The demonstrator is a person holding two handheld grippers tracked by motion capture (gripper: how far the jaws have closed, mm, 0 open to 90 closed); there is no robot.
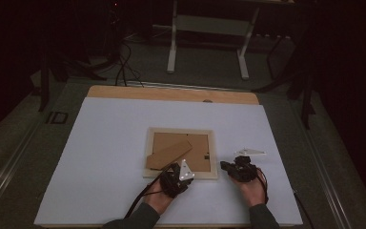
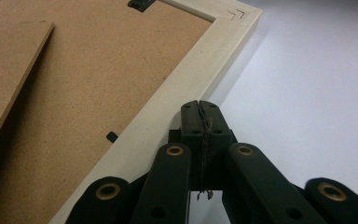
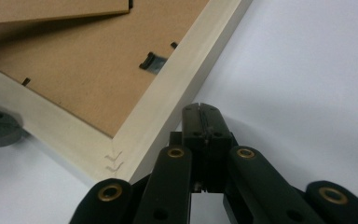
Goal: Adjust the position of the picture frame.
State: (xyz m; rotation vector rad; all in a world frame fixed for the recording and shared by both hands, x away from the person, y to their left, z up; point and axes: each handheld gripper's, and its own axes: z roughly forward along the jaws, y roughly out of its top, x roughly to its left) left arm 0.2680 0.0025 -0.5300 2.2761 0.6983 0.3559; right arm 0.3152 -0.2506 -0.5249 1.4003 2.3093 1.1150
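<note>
- Nearest the high camera, at the bottom edge, two forearms come in, each hand carrying a pair of tongs over the white table [image 1: 105, 143].
- Left gripper [image 1: 175, 177]: its jaws are pressed together with nothing between them. It sits at the near rail of the picture frame [image 1: 181, 152]; in the left gripper view the tips [image 2: 200, 114] lie at the pale wood rail's [image 2: 177, 107] outer edge. Whether they touch it I cannot tell.
- Picture frame: it lies face down in the middle of the table, brown backing board [image 1: 198, 148] up, with the cardboard stand [image 1: 168, 154] resting slantwise across it. A small black turn clip [image 3: 151, 62] sits at the inner edge of the rail.
- Right gripper [image 1: 235, 169]: also closed on nothing, just beside the frame's near right corner, apart from the wood. Its own view puts the tips [image 3: 200, 119] on white table close to the corner joint [image 3: 113, 161].
- Progress, as I judge it: the work on the frame's back looks barely begun. The backing sits in place, no clip is gripped, and neither pair of tongs holds anything; opening the clips or lifting the backing is all left to do.
</note>
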